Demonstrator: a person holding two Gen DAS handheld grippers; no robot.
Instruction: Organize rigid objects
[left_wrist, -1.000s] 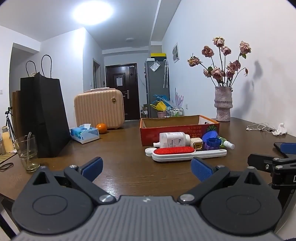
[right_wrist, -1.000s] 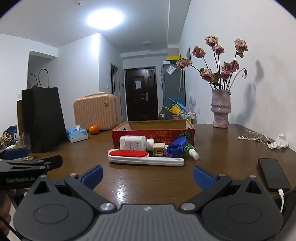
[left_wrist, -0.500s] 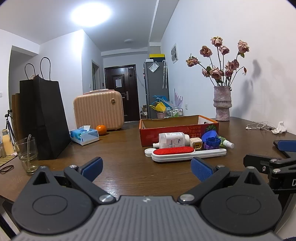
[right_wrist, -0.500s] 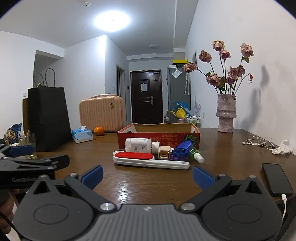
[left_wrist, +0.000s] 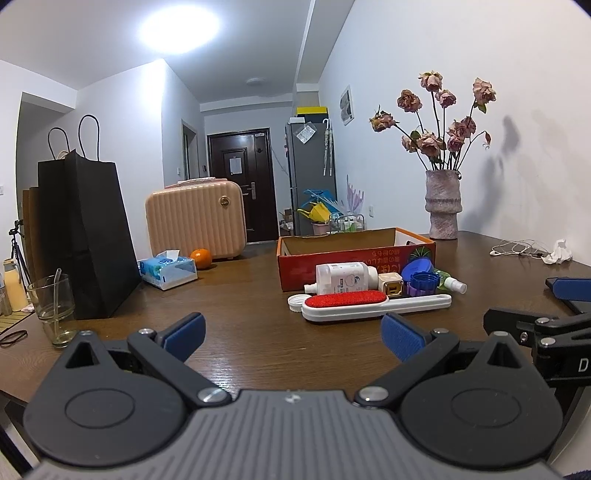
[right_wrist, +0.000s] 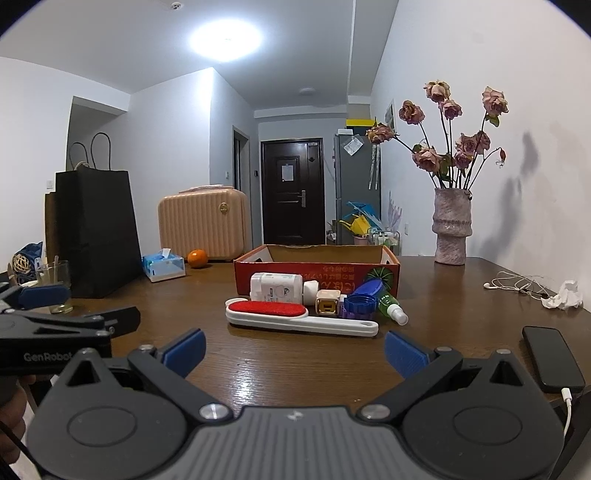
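Hovering a little nearer the lint brush (right_wrist: 295, 316) than before, left tongs (left_wrist: 291, 334) and right tongs (right_wrist: 293, 349) both spread wide, empty

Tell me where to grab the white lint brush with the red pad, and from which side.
Take the lint brush by its narrow white handle, coming down from above with the right gripper, jaws across its width. It lies flat, crosswise in front of the box; the handle is slim, its far end clear, while bottles and caps crowd close behind the pad. This is a judgement only.
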